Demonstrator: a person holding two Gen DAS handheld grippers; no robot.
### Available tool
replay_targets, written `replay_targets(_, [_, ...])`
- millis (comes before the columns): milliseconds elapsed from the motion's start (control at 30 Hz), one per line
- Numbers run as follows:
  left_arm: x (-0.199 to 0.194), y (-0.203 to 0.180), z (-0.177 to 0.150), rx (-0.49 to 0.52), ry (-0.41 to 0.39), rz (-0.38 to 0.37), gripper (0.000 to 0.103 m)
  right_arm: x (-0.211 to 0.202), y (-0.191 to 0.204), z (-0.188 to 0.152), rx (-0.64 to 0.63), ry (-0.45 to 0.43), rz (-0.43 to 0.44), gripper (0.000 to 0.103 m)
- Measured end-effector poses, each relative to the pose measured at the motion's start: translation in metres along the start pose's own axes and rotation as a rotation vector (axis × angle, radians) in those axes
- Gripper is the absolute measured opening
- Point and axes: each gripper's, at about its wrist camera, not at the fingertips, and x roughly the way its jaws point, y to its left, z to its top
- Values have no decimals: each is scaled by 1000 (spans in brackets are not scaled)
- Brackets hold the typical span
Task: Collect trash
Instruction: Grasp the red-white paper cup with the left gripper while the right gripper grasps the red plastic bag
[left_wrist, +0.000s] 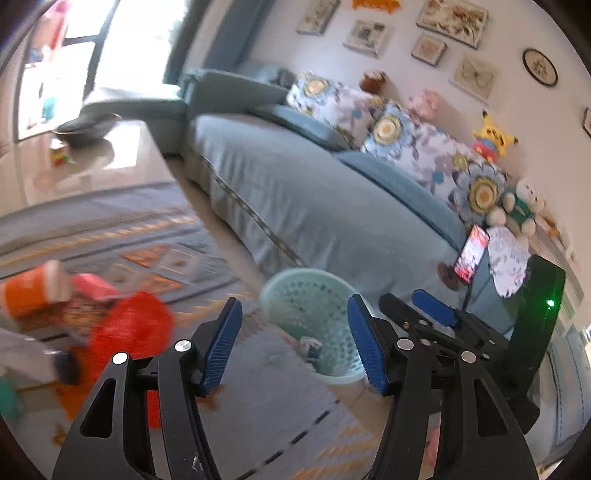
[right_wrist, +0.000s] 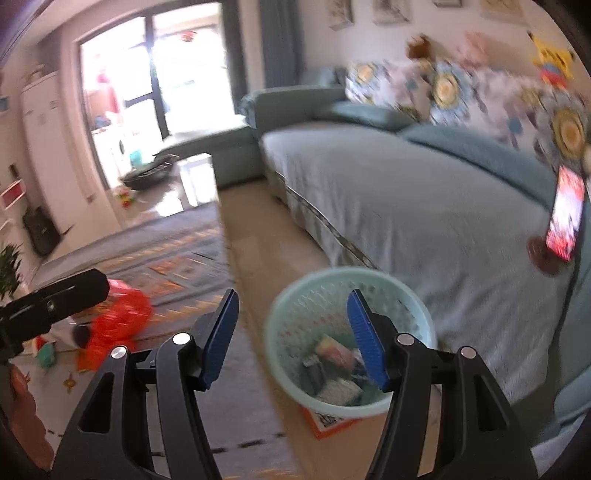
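Observation:
A pale green mesh basket stands on the floor by the sofa, just beyond my left gripper, which is open and empty. In the right wrist view the basket holds several pieces of trash, and my right gripper hangs open and empty above its rim. My right gripper also shows beside the left one. Loose trash lies on the rug to the left: a red plastic bag, an orange cup and a pink packet. The red bag shows below a black finger of my left gripper.
A grey-blue sofa with flowered cushions and plush toys fills the right. A lit phone stands on a holder at the sofa's edge. An orange card lies under the basket. A patterned rug covers the floor; a dark bowl sits farther back.

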Motion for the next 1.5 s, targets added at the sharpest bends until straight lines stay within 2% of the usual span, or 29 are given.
replay_targets(200, [-69,59,-4,-60,-88,137,58,-9,63,2,-89,-39,119,59])
replay_targets(300, [-102,98,-12,-99,-108,228,58,1,92,-2,-103,-17,174,67])
replay_targets(400, [-131,144,-24,-169,-120,305,58,15,114,-10,-108,17,221,68])
replay_targets(600, [-166,230,-51,-333,-129,444,58,56,151,-31,-132,98,254,74])
replay_targets(767, [-168,275,-66,-444,-125,460,64,84,162,-47,-99,187,283,79])
replay_targets(867, [-153,281,-66,-463,-89,444,70,99,171,-59,-116,224,267,79])
replay_targets(967, [-134,284,-65,-430,-30,481,70,112,183,-73,-144,274,264,79])
replay_targets(1067, [-113,286,-65,-375,51,561,68,124,192,-89,-167,334,271,79])
replay_targets(1133, [-106,292,-70,-384,84,581,65,117,196,-88,-208,285,244,77])
replay_targets(1200, [-104,300,-78,-410,104,592,56,116,199,-91,-221,291,261,62])
replay_targets(1300, [-111,308,-85,-421,116,591,42,112,200,-93,-234,272,271,50])
replay_targets(1400, [-129,313,-95,-446,122,624,41,108,198,-93,-225,252,275,40])
replay_targets(1500, [-148,329,-106,-503,122,672,39,104,193,-91,-211,237,291,36])
